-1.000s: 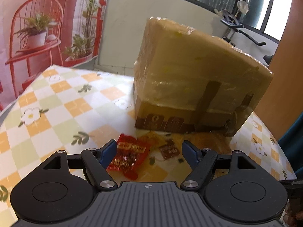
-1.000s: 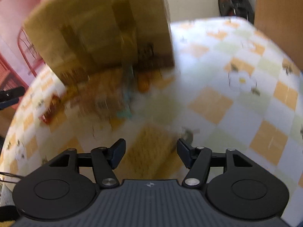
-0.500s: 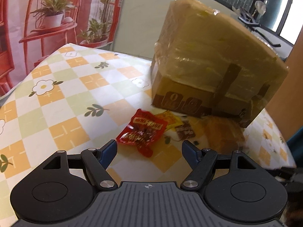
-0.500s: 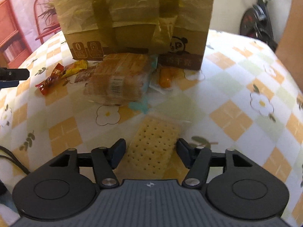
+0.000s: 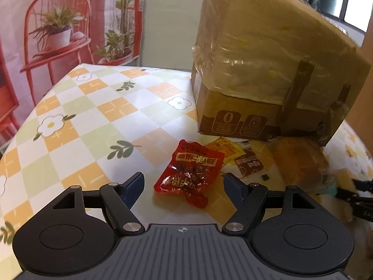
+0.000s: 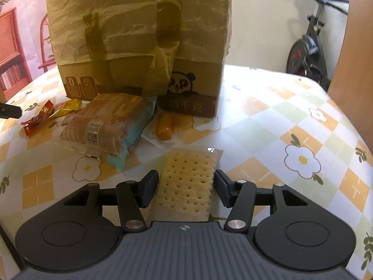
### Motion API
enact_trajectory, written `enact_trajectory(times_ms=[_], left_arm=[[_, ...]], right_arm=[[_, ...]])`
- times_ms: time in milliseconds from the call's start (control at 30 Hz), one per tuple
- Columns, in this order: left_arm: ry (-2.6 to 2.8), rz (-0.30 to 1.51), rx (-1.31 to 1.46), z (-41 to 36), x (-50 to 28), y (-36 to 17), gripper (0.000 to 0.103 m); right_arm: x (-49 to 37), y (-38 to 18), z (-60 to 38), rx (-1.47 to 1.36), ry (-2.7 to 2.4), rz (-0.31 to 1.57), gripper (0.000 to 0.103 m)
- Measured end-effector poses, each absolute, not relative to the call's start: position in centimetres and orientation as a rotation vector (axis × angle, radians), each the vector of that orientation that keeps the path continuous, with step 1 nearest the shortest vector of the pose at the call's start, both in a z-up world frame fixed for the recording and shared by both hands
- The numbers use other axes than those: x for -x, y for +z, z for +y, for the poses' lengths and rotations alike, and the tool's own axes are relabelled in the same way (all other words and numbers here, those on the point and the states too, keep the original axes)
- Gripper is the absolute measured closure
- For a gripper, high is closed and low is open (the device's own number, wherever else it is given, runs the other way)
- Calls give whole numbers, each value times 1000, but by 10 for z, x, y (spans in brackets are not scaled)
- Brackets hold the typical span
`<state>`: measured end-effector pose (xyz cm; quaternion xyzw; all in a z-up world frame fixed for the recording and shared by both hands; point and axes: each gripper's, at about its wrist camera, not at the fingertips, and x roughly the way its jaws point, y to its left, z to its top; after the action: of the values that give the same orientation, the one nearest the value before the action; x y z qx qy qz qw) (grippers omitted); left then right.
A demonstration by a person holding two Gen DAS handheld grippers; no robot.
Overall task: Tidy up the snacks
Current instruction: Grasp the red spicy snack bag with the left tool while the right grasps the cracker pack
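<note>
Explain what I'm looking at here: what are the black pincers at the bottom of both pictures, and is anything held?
Each picture comes from a camera on a hand-held two-finger gripper, looking along its fingers. The left gripper stands open over a red crinkly snack packet, not touching it. The right gripper is closing around a clear-wrapped pale dotted cracker lying on the checked flowery tablecloth; its pads do not yet press it. Behind stands a taped brown cardboard box, beside a wrapped brown bread pack.

Snack packets [image 6: 109,126] lie before the box [image 6: 139,35] on the table [image 6: 279,121]; cracker pack [image 6: 186,182] nearest
</note>
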<state>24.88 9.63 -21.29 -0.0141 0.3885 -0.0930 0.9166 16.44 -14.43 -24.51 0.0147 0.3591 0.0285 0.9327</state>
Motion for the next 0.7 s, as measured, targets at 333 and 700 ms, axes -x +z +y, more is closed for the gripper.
enact_trajectory(times_ms=[333,700], left_arm=[[-190,776,48,99,-258,-222,36],[-170,792,24,98,-269,-239,37]], right_arm=[[-156,-250,-145,-28,63,680,47],[-156,-251,-145,-28,64,679,47]])
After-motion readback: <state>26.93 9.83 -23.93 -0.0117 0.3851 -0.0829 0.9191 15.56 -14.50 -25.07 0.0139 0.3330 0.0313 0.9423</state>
